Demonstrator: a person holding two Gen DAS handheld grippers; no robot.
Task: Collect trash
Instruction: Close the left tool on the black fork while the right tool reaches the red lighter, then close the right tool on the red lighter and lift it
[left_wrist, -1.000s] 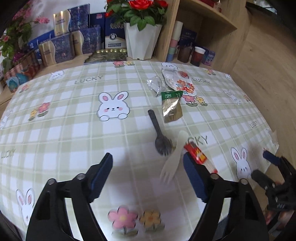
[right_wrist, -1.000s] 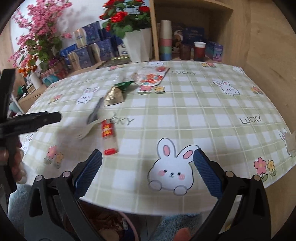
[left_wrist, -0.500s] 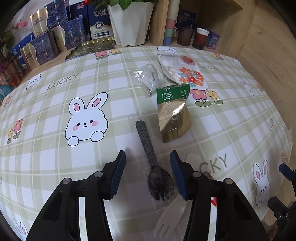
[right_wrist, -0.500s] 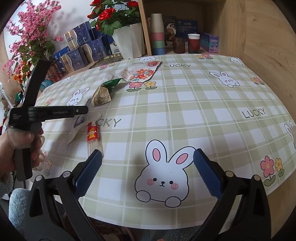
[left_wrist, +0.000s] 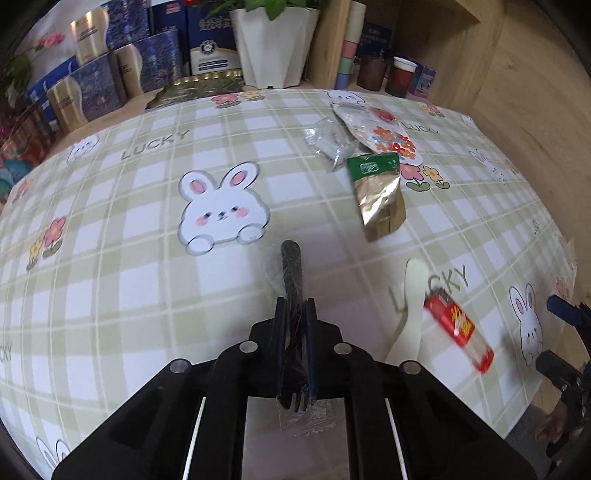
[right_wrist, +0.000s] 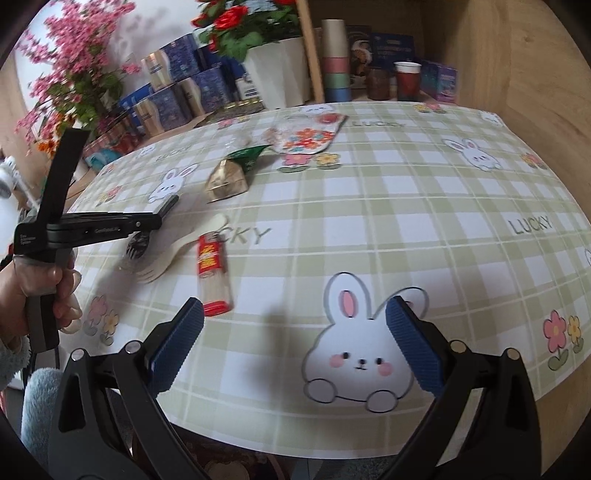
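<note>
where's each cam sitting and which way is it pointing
Left wrist: on the left tool, angled down at the table; its fingers are shut on the wrapped black fork.
Right wrist: on the right tool, open over the table's near edge; a hand holding the left tool shows at the left.
Shared: black fork, pale fork, red packet, gold pouch.

Our left tongs (left_wrist: 295, 314) are clamped tight on the black fork (left_wrist: 291, 273), pitched down at the bench (left_wrist: 110, 277). Our right tongs (right_wrist: 295, 339) hang wide apart, gripping nothing, over the bench's near edge.
</note>
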